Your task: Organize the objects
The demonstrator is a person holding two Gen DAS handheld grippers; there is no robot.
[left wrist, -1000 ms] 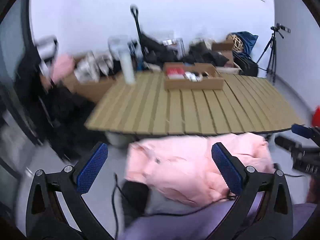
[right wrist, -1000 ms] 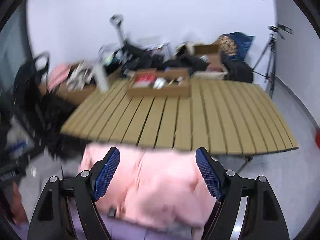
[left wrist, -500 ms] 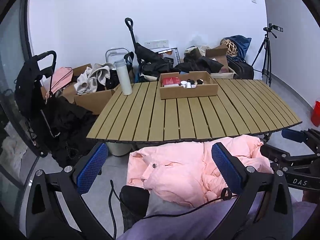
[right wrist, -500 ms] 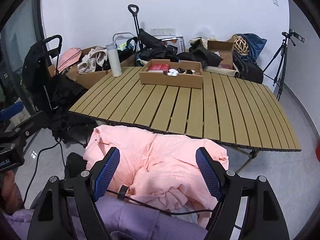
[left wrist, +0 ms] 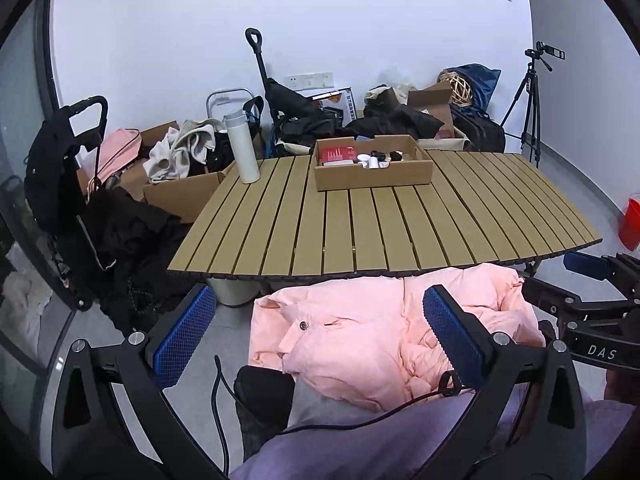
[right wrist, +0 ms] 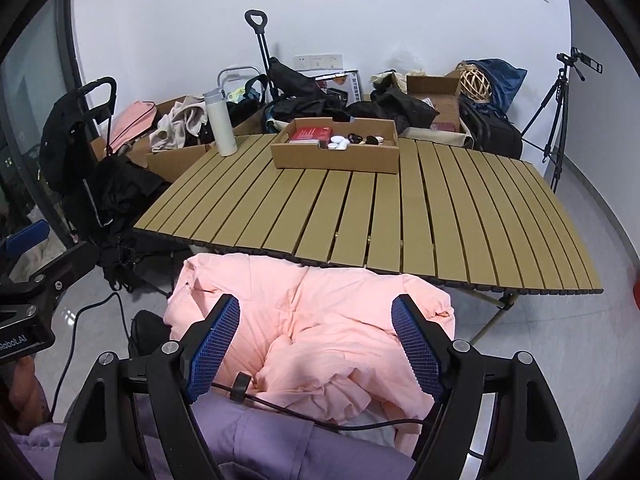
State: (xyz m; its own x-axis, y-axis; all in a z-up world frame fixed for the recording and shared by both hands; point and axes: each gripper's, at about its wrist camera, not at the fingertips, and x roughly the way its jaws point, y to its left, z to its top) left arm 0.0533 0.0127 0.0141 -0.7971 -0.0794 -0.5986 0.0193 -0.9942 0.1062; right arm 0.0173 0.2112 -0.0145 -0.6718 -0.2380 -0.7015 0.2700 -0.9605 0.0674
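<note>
Left gripper (left wrist: 318,330) jaws wide apart, empty, angled downward, right gripper (right wrist: 316,346) likewise spread, holding nothing

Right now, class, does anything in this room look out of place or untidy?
Yes. A pink jacket lies crumpled in front of the table, below its near edge, instead of hanging or folded. Behind the table, dark clothes and cardboard boxes are heaped against the wall. The cardboard tray and white bottle stand neatly.

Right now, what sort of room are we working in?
Probably a spare room used for recording: a slatted folding table stands in the middle, boxes and bags pile against a bare white wall, and a camera tripod stands in the corner.
</note>
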